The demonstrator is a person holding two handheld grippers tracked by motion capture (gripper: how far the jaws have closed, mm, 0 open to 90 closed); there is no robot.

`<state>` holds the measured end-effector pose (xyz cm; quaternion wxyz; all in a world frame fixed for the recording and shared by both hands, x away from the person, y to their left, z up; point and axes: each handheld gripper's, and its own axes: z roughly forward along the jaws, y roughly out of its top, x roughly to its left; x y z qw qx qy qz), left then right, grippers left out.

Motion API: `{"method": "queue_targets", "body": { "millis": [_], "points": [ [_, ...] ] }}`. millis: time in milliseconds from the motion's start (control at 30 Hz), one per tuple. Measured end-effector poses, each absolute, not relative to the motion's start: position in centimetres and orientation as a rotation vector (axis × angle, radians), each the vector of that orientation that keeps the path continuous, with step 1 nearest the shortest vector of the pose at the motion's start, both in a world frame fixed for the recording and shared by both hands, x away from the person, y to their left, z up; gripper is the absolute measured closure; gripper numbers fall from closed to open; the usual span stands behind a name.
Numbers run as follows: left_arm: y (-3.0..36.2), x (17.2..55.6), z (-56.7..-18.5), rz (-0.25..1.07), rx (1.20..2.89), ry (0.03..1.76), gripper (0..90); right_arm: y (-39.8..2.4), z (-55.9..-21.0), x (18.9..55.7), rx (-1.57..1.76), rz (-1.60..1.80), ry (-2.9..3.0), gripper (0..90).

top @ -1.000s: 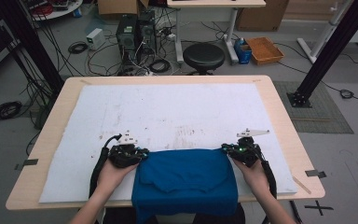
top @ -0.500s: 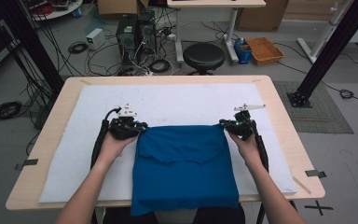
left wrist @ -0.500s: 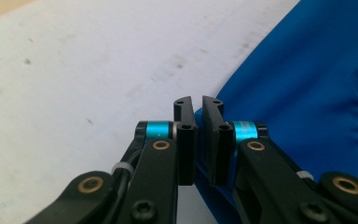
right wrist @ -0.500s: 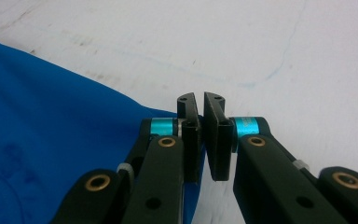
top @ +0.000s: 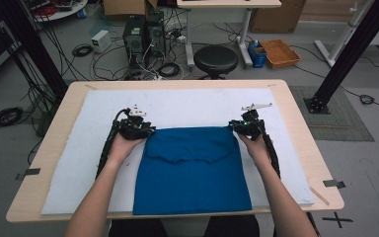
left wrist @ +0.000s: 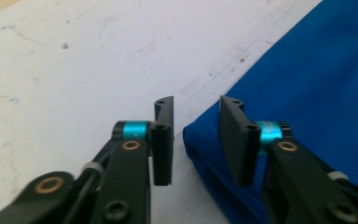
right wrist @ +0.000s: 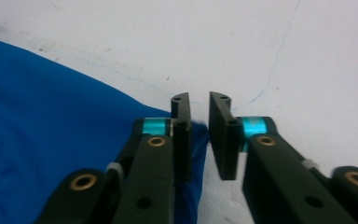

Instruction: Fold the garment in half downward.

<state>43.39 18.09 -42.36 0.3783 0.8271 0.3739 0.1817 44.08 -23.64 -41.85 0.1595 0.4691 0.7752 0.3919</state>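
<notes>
1. Blue cloth (top: 192, 170) lies flat on the white mat (top: 79, 163), its far edge now near mid-table; one second ago it was bunched at the near edge.
2. Left gripper (top: 145, 132) sits at the far left corner. Its jaws have just been opening; the corner lies between them, unpinched.
3. Right gripper (top: 237, 126) sits at the far right corner, jaws likewise just parted, released.
4. Both hands have moved forward with the cloth.

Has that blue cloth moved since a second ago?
Yes. The blue cloth has slid away from the person, its far edge now deeper onto the white mat.
</notes>
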Motion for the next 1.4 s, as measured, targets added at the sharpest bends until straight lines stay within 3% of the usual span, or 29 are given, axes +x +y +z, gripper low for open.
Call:
{"method": "queue_targets", "body": {
  "millis": [100,167,433,900,1167,1400],
  "points": [
    [18.5,41.8,-41.1,0.426,2.069,0.999,55.1,-23.8,-41.1,43.1,1.306,1.128,2.206,68.9],
    [18.6,40.1,-40.7,0.439,2.041,0.994,55.4,-24.1,-40.6,41.9,1.283,1.156,2.177,67.3],
    [18.6,35.2,-42.6,0.224,2.030,1.111,63.6,-25.6,-41.0,38.1,1.260,1.184,2.164,64.6],
    [18.4,35.9,-43.4,0.244,1.991,1.312,65.5,-25.5,-42.7,37.0,1.326,1.199,2.196,63.3],
    [18.9,35.6,-42.9,0.101,1.895,1.326,64.4,-25.6,-42.9,37.0,1.325,1.205,2.189,63.3],
    [18.8,35.9,-43.4,0.089,1.885,1.362,63.4,-25.6,-42.9,36.8,1.323,1.212,2.189,63.3]
  ]
}}
